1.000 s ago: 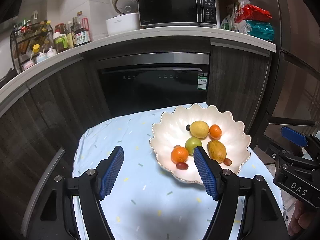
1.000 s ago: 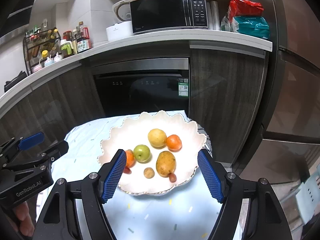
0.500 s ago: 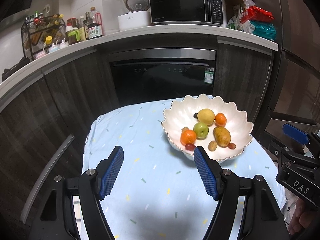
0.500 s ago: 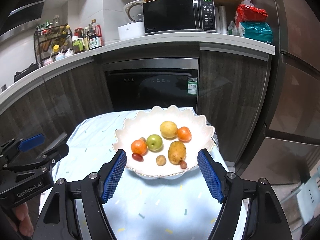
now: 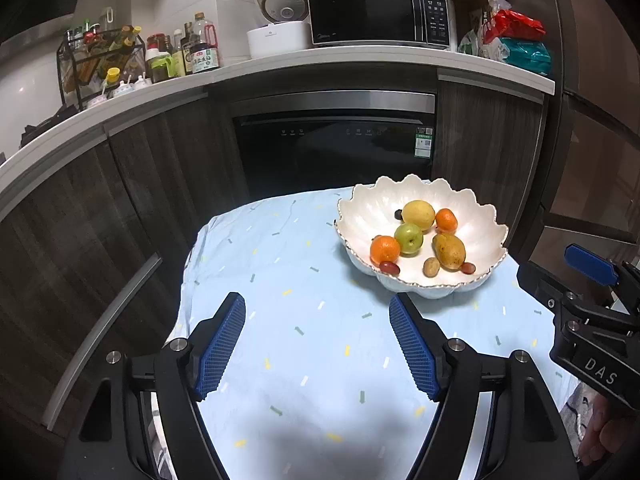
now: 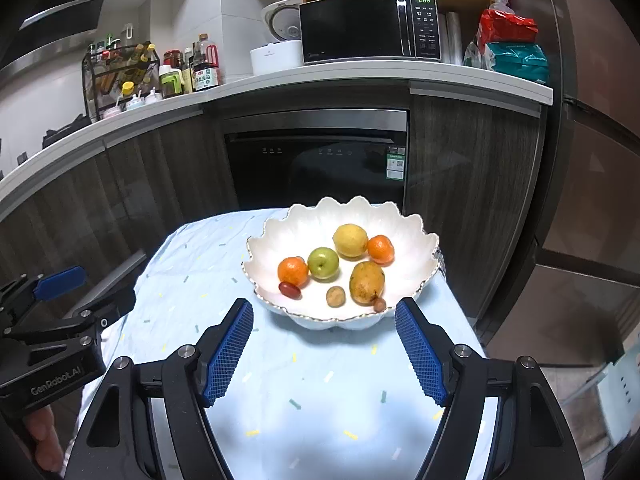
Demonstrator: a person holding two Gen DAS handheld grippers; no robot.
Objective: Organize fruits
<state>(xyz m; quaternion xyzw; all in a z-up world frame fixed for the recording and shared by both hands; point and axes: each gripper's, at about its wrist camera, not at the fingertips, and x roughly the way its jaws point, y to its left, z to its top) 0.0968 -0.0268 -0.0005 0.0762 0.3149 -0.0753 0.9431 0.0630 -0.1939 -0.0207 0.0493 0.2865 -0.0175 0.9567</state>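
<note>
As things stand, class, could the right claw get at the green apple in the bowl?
Probably yes: the right claw is open and empty, short of the bowl, and the green apple lies uncovered, though an orange crowds it.

I count one scalloped white bowl (image 6: 416, 240) on the light blue tablecloth (image 6: 280, 380), toward its far right corner. In the bowl I see two oranges, one (image 6: 293, 271) at the left and one (image 6: 380, 249) at the right. There is one green apple (image 6: 323, 263), one lemon (image 6: 350, 240) and one yellow-brown mango (image 6: 366, 282). I count one small brown round fruit (image 6: 335, 296). From the left wrist view I make out two small reddish fruits, one (image 5: 389, 267) below the left orange and one (image 5: 468, 267) beside the mango, plus one small dark fruit (image 5: 398, 213) behind the lemon. Two grippers are in view, the left gripper (image 5: 318, 338) and the right gripper (image 6: 324, 346).
</note>
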